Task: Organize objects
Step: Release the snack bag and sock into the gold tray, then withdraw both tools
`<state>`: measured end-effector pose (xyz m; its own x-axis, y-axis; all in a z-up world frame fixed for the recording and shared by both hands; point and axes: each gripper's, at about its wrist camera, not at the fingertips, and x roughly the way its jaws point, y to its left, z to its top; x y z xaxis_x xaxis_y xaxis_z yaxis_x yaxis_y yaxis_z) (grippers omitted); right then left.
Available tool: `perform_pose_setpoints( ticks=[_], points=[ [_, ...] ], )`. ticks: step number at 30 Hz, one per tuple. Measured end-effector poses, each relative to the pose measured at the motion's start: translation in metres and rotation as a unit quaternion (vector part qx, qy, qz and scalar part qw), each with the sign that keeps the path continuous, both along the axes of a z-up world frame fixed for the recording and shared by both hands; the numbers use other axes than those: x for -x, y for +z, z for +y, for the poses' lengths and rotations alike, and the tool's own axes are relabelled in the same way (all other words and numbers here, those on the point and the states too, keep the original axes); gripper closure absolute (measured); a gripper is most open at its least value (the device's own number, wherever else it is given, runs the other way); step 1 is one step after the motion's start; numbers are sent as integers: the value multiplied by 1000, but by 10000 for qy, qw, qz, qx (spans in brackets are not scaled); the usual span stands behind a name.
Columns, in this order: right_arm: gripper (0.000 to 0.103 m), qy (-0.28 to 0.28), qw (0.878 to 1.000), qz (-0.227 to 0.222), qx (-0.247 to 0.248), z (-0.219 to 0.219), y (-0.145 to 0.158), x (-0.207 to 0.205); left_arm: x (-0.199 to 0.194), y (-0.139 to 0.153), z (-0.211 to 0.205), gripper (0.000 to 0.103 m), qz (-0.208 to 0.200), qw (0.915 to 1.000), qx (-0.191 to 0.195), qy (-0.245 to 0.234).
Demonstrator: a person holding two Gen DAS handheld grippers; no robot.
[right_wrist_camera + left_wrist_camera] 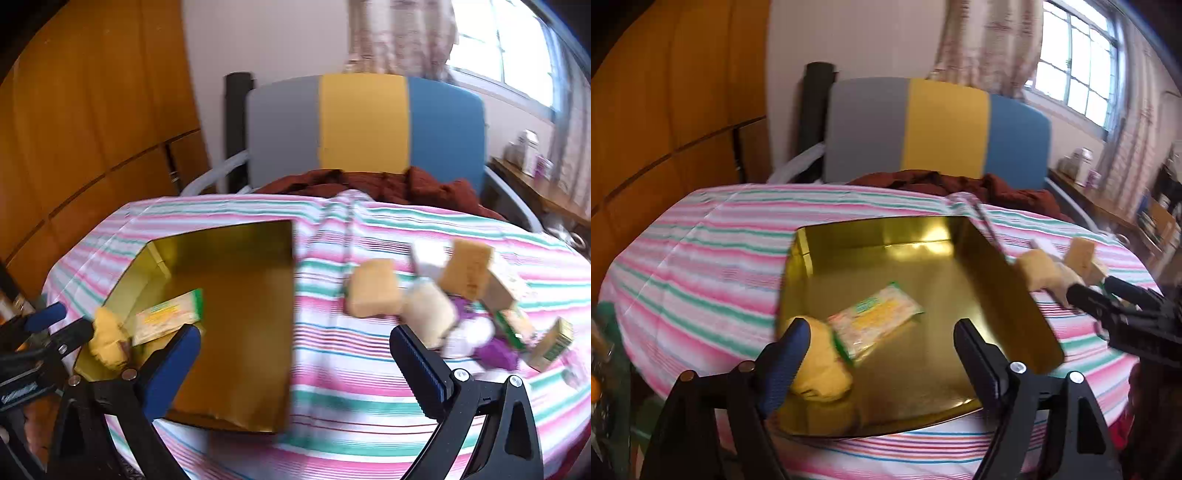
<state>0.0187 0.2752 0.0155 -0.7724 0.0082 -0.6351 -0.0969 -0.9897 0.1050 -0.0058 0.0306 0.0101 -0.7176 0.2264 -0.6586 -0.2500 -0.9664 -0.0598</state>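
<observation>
Both claws, left and right, gape empty; blurred snack pile seems part-hidden.

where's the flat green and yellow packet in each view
Left wrist view: the packet lies on the floor of the gold tin, low centre, just ahead of the open left gripper.
Right wrist view: the packet is at lower left, inside the tin's near left corner.
Shared landmark: the grey, yellow and blue chair back behind the table.
</observation>
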Motion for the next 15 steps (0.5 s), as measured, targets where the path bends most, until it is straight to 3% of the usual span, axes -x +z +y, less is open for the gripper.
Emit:
perform_pose_setpoints(
  ticks=[8, 12, 15],
  points=[
    [0, -1199, 9920, -53, 394, 104, 15, -27, -1, 12, 51, 20, 122, 9969, 71, -772],
    [0, -2014, 9778, -142, 555, 164, 20, -52, -4, 15, 77, 20, 134, 9925, 51, -1215],
    [0, -2702, 9603, -269, 643, 209, 21, -74, -6, 13, 95, 20, 69, 9884, 36, -1517]
  ],
)
